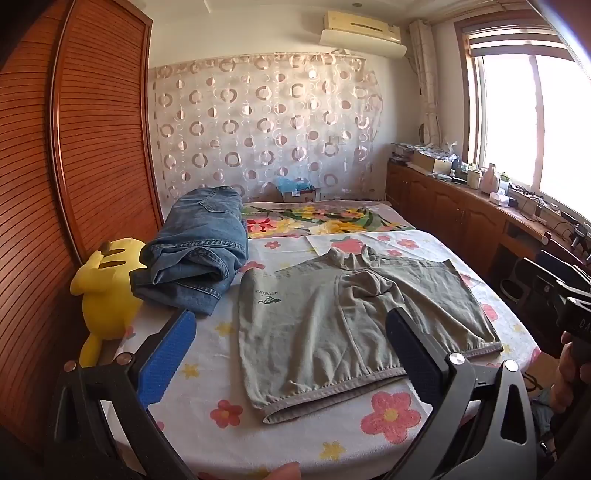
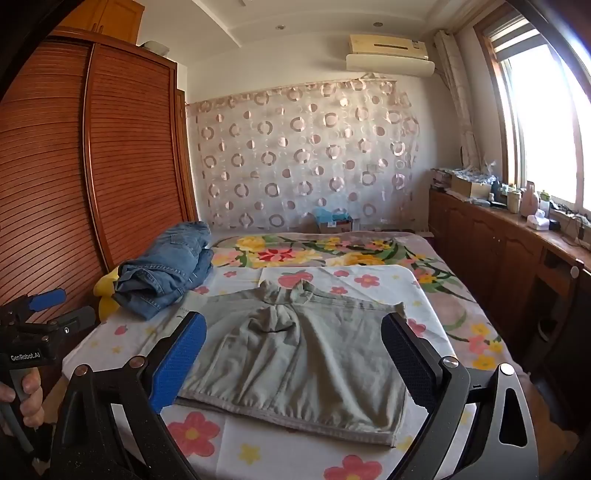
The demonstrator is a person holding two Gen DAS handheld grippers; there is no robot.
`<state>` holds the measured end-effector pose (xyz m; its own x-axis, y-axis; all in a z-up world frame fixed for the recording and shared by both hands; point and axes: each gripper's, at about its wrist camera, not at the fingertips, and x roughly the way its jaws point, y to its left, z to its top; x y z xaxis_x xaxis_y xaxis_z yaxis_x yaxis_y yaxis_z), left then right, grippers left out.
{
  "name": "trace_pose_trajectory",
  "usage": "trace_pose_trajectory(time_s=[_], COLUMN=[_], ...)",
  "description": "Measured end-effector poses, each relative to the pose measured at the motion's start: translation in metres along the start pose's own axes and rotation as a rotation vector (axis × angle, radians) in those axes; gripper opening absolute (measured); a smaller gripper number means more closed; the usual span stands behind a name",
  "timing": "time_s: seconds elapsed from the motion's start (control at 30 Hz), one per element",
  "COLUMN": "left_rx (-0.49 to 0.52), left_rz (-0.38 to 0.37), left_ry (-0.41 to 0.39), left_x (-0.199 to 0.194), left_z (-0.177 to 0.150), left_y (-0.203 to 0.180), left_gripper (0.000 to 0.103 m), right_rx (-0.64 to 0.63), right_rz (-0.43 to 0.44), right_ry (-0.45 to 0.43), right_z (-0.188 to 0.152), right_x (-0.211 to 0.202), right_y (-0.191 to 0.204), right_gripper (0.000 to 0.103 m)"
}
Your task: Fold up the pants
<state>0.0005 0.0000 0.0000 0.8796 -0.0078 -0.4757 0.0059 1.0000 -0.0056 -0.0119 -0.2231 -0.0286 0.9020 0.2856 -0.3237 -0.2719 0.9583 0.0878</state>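
On the bed [image 1: 332, 435], a white sheet printed with pink and yellow flowers covers the near half, and a blanket [image 1: 325, 218] with large red and yellow blooms covers the far half. Grey-green pants [image 1: 351, 317] lie folded flat at the centre of the sheet, elastic hems toward the cameras, a small dark logo on the left panel. A bundle of blue jeans [image 1: 199, 251] sits to their left, apart from them, with a yellow plush toy [image 1: 107, 288] just beside it at the bed's left edge. Along that edge stands a slatted reddish-brown wardrobe [image 1: 74, 147]. A sheer curtain with ring patterns [image 1: 266, 125] hangs on the far wall below an air conditioner [image 1: 362, 29]. At the right, a bright window [image 1: 535, 122] is set above low wooden cabinets [image 1: 450, 214] whose top is cluttered with bottles and boxes. Left gripper [image 1: 291, 358] hovers over the near sheet with its blue-padded jaws spread wide, holding nothing. Right gripper [image 2: 295, 354] likewise hovers above the pants, jaws spread wide and empty.
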Motion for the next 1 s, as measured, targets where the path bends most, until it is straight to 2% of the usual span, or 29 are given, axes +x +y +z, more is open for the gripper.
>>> trace_pose_trajectory(time_s=[1.0], left_rx=[-0.003], left_rz=[0.004], left_ry=[-0.005], left_x=[0.0008], left_z=[-0.0020], left_y=[-0.0011], left_gripper=[0.103], right_rx=[-0.002], right_rz=[0.008], right_ry=[0.012], right_z=[-0.0022], right_x=[0.0029], right_y=[-0.0010], right_gripper=[0.096])
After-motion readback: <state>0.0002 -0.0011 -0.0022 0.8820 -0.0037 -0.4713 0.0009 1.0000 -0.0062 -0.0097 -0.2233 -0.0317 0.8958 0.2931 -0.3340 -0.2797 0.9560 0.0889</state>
